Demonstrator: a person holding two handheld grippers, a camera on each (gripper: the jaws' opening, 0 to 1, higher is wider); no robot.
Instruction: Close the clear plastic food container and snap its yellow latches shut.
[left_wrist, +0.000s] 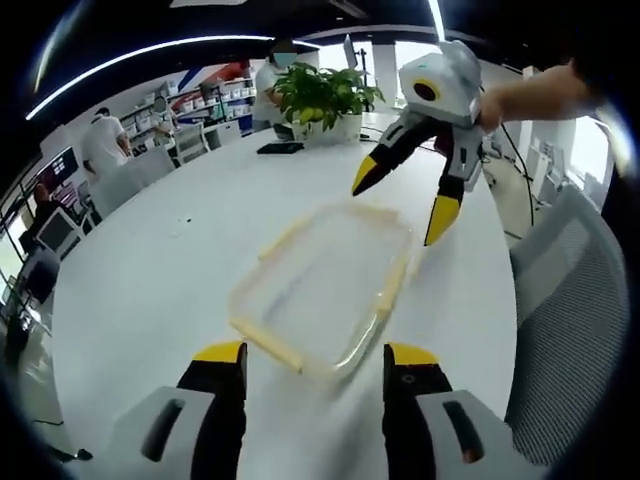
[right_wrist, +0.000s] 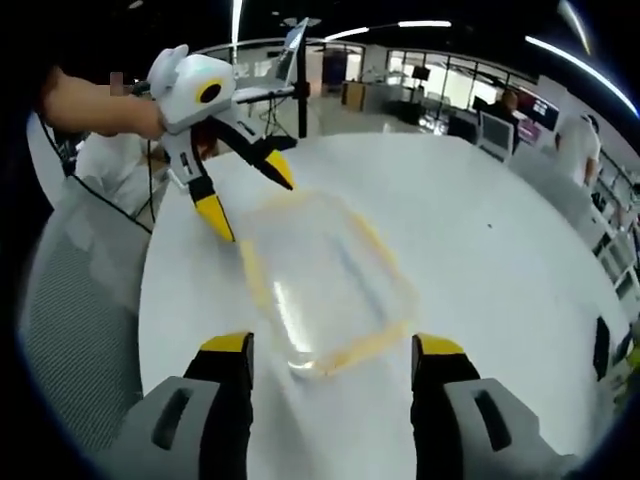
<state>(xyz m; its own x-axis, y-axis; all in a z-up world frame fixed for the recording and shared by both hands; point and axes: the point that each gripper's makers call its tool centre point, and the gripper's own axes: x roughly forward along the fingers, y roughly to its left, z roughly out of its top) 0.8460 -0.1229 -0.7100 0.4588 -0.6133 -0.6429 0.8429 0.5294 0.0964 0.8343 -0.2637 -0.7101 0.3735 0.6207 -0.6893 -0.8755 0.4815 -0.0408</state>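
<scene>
Now container on table, both grippers' fingers wide, holding nothing.

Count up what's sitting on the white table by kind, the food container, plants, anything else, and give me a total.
Clear food container with yellow latches: 1
Potted green plant: 1
Flat dark item beside the plant, maybe a tablet: 1
Total: 3

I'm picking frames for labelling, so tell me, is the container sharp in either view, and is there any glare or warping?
Left gripper view: clear container is motion-smeared, latches indistinct; bright windows wash out behind the right gripper. Right gripper view: container again soft; fisheye bends the white table edge.
</scene>
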